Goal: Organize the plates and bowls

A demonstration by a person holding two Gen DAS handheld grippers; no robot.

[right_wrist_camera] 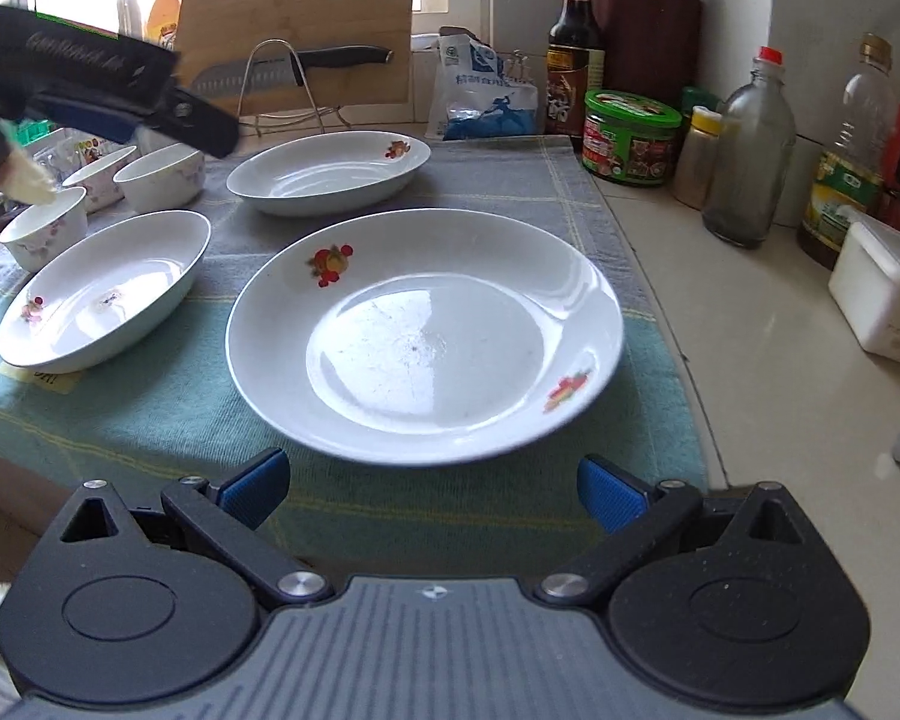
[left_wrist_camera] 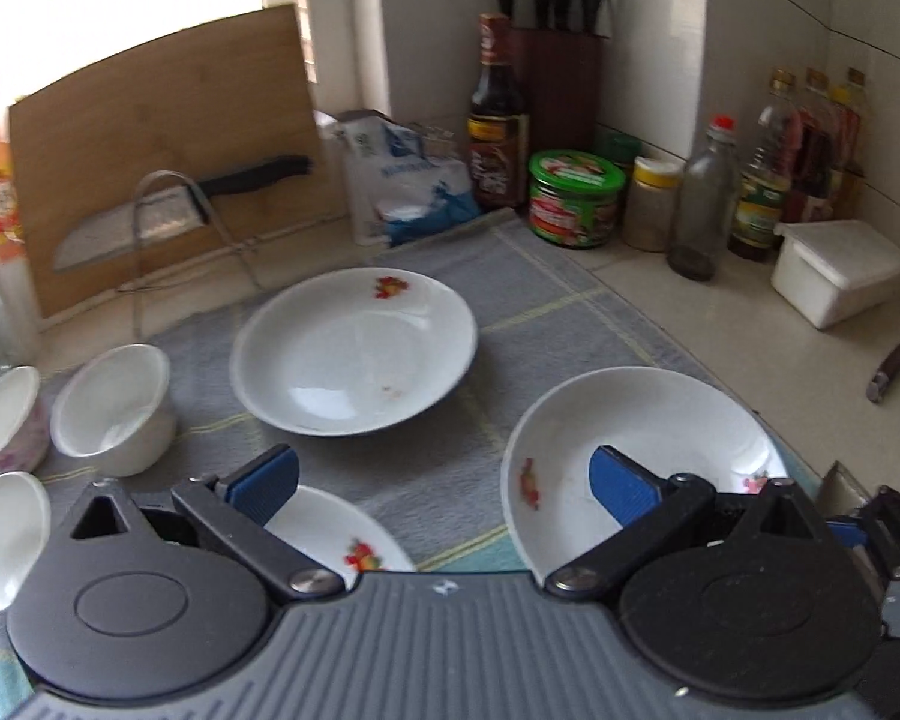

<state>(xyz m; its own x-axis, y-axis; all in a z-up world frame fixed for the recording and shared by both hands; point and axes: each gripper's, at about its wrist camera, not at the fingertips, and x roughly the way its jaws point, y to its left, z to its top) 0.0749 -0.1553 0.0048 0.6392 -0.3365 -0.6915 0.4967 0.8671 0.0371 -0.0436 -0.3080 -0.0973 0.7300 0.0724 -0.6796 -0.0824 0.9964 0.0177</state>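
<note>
Both grippers hover over a towel (right_wrist_camera: 498,180) spread on a kitchen counter (right_wrist_camera: 744,324), fingers released and holding nothing. Right gripper (right_wrist_camera: 432,489) wide apart at the near edge of the towel, just short of the near plate (right_wrist_camera: 426,330), not touching it. Left gripper (left_wrist_camera: 444,483) also spread wide, above the towel with a plate on each side below it; in the right wrist view it shows at far left over the small bowls.

Three white plates with fruit prints on the towel, all upright and apart from each other: near plate in the middle, left plate (right_wrist_camera: 105,291) beside it, far plate (right_wrist_camera: 330,171) further back. In the left wrist view the far plate (left_wrist_camera: 354,351) sits straight ahead of the fingers.

Three small white bowls (right_wrist_camera: 162,177) clustered at the far left of the towel, close together, open side up; cannot tell if they touch.

Behind the towel: cutting board (right_wrist_camera: 297,18) leaning on the wall, a knife (right_wrist_camera: 294,69) resting on a wire rack (right_wrist_camera: 282,84) in front of it, a blue and white bag (right_wrist_camera: 486,96), a dark sauce bottle (right_wrist_camera: 573,48), a knife block (right_wrist_camera: 651,42). Right of the towel: green-lidded jar (right_wrist_camera: 630,135), several bottles (right_wrist_camera: 747,162), white lidded box (right_wrist_camera: 885,294) on the bare counter
</note>
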